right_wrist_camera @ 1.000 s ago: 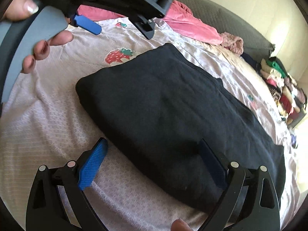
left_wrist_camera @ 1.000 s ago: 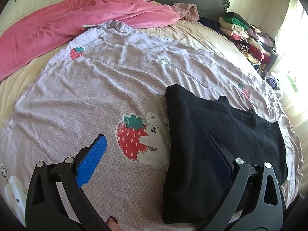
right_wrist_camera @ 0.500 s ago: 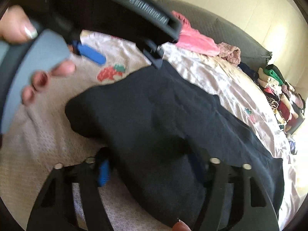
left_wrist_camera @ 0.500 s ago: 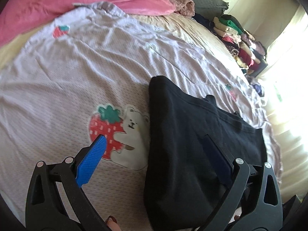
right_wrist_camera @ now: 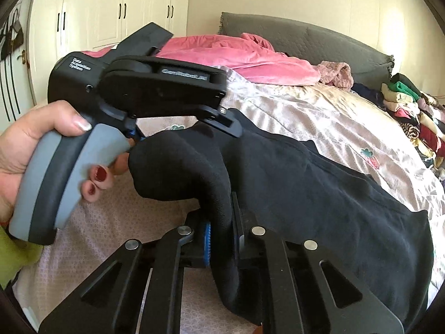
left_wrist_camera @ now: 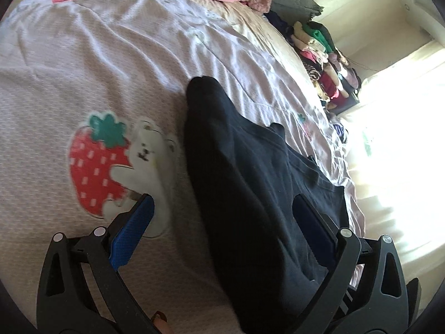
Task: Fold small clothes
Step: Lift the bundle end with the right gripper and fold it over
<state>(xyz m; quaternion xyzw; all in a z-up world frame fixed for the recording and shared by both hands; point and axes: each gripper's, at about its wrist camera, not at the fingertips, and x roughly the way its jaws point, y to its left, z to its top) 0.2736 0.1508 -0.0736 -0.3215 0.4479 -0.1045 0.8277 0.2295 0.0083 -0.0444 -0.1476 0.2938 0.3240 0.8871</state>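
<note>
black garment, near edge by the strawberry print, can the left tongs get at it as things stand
Probably yes. The left tongs are open and already straddle the black garment, with nothing lying on that edge. The right tongs are closing on a fold nearer the other side.

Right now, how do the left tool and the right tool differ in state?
The left tool stands wide open, its blue pads apart; the right tool is closing, its pads pinching a fold of the black garment. The left tool hovers with one pad over the strawberry-print sheet and the other over the garment, gripping nothing; the right tool holds the fold lifted off the sheet. Both are black with blue pads.
</note>
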